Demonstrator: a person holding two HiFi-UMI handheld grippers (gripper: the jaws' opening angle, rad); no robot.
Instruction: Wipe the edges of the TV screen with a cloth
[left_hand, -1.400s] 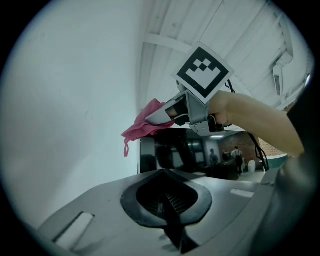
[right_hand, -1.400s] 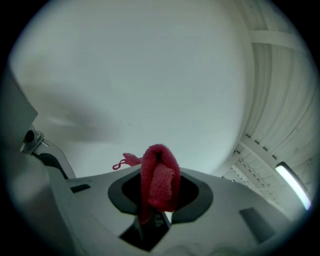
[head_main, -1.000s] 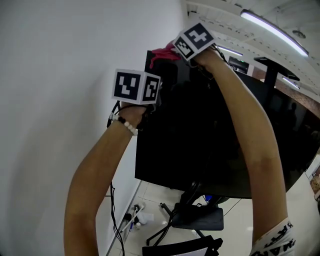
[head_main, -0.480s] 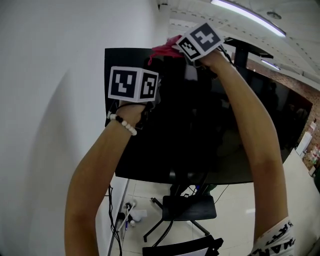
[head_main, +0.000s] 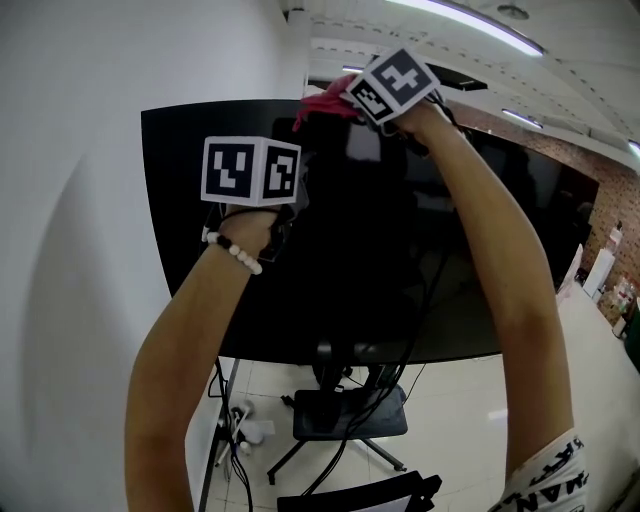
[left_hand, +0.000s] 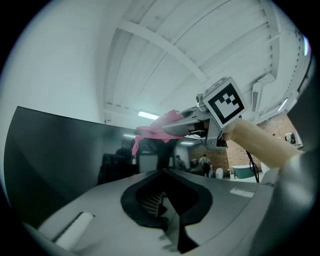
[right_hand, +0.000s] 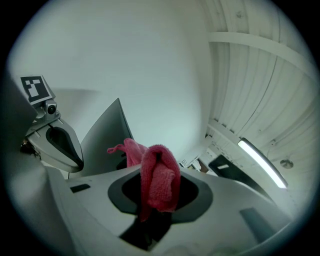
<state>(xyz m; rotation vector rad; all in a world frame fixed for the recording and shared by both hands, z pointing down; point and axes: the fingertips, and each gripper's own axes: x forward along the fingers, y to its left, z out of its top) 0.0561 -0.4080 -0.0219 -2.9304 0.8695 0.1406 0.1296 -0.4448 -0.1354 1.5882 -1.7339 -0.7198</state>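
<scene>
The right gripper (right_hand: 161, 200) has its jaws closed on a pink cloth (right_hand: 159, 180). The cloth is folded into a thick pad between the jaws, and one loose tail goes out forward past the tips. So the tool is loaded, w/ a firm bite as far as I can judge.

In the head view this gripper is raised high, and the cloth sits at the top edge of the TV screen (head_main: 380, 250), approx. in the left part of that edge. It seems to lie on the edge, but I cannot tell if it really presses.

The left gripper (left_hand: 162, 200) has its jaws together w/ nothing between them. It is held lower, in front of the upper left area of the screen. I cannot tell if it touches the glass; I guess it only steadies the TV.

The relation that matters: the top edge runs long from left to right, and the cloth is already on this line. The screen's top left corner is not far to the cloth's left; the much longer part of the edge lies to the right. The left gripper is nearer to that corner, but it has no cloth, so the right one must do the wipe, i.e. slide along the edge, not across it.

The side & bottom edges appear not yet reached.
</scene>
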